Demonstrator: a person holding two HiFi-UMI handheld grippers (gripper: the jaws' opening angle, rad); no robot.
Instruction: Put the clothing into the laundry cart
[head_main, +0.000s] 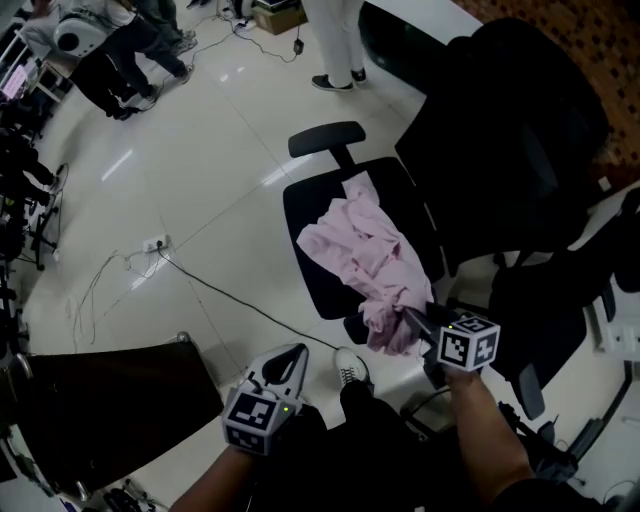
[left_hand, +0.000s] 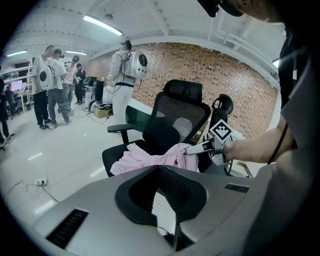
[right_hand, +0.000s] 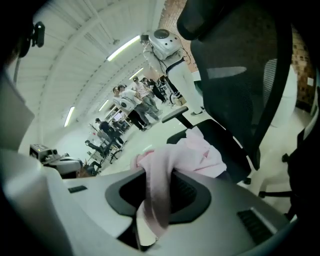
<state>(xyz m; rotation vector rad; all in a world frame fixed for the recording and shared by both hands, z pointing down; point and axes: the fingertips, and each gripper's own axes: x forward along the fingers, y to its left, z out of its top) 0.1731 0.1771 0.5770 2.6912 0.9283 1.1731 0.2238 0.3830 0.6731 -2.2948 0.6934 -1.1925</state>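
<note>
Open white floor (head_main: 200, 170) spreads out left of the chair (head_main: 318, 288), crossed by a thin cable (head_main: 230, 298). A black cart (head_main: 110, 400) sits at our lower left, and a second dark chair (head_main: 520, 120) crowds the right side. The pink clothing (head_main: 360, 250) lies mostly on the chair seat, with its near edge drawn off the front towards us. Our right gripper (head_main: 412, 320) pinches that edge, its jaws narrow and a fold of cloth hanging through them. Our left gripper (head_main: 296, 352) hovers apart from the clothing, between chair and cart, jaws together with nothing in them.
</note>
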